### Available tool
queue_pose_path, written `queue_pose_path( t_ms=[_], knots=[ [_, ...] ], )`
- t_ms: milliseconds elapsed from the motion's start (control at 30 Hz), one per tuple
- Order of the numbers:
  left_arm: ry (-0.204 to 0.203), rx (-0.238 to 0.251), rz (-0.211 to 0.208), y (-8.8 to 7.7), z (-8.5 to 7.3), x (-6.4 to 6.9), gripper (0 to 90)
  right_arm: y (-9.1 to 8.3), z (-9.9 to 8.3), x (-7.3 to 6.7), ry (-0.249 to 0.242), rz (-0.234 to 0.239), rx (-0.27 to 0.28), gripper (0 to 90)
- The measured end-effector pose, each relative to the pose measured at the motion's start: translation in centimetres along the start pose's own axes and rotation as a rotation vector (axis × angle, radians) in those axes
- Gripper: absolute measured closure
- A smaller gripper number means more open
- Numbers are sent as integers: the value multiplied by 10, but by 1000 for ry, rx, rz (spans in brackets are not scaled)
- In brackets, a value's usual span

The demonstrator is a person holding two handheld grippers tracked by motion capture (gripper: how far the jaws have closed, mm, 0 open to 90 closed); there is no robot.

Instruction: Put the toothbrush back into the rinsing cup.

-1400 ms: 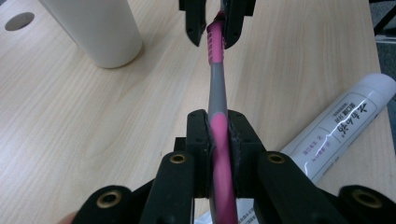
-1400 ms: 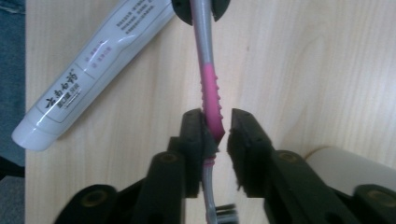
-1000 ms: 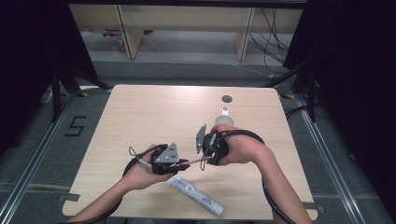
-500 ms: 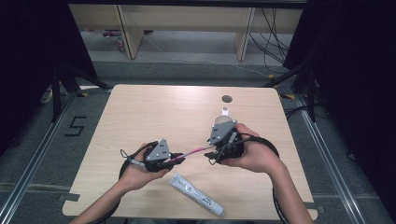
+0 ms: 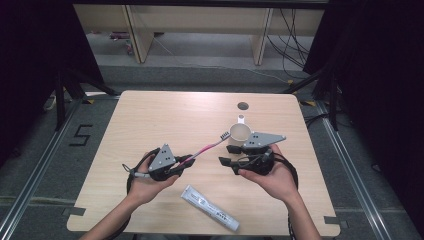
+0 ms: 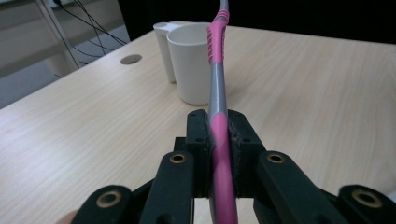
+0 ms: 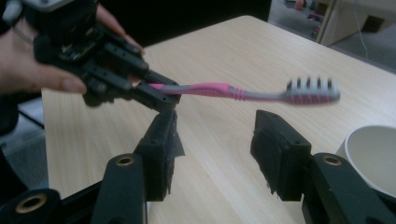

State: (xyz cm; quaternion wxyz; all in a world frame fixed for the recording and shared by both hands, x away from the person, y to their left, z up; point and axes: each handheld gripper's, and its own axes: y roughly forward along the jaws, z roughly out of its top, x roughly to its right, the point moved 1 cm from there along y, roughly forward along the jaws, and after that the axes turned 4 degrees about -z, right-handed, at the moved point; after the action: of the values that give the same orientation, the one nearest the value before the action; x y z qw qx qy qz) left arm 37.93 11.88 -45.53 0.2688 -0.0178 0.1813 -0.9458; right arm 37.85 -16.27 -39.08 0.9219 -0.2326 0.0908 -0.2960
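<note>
- Since the earlier frames the right tool has let go of the toothbrush and drawn back; the left tool has carried it toward the cup.
- The bench carries the cup and a toothpaste tube near its front edge.
- Left tool: clamped on the handle, bristles raised beside the cup, probably for dropping in.
- Right tool: jaws apart, holding nothing.

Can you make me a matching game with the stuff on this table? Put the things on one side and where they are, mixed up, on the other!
Things:
1. toothbrush
2. cup
3. tube
4. right gripper

Places or states:
A. lying flat near the table's front edge
B. open, holding nothing
C. clamped in the left gripper
D. standing near the round hole

Pairs: 1-C, 2-D, 3-A, 4-B
</note>
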Motion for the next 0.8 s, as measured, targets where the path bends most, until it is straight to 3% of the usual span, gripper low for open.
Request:
queue_pose_path(
  t_ms=[67,133,167,200,233,333,500,533,567,800],
  knots=[
    [-15,26,20,0,2,0,807,2,-4,2,61,-11,26,511],
    [-20,49,34,0,3,0,807,6,-8,3,177,24,71,515],
    [-22,60,41,-1,4,0,807,6,-8,3,177,24,71,515],
    [-24,78,47,0,6,1,807,7,-9,2,243,30,80,516],
    [-22,88,52,0,7,2,807,11,-11,4,262,46,112,514],
    [-21,114,58,2,10,4,807,20,-12,2,349,69,141,513],
    [-22,124,53,4,11,8,807,30,-13,3,374,80,184,509],
    [-24,136,52,5,11,9,808,32,-13,3,387,75,208,508],
    [-23,130,55,5,11,9,808,34,-13,2,440,85,214,504],
    [-29,147,51,6,12,12,807,44,-10,2,500,87,281,494]
  ],
)
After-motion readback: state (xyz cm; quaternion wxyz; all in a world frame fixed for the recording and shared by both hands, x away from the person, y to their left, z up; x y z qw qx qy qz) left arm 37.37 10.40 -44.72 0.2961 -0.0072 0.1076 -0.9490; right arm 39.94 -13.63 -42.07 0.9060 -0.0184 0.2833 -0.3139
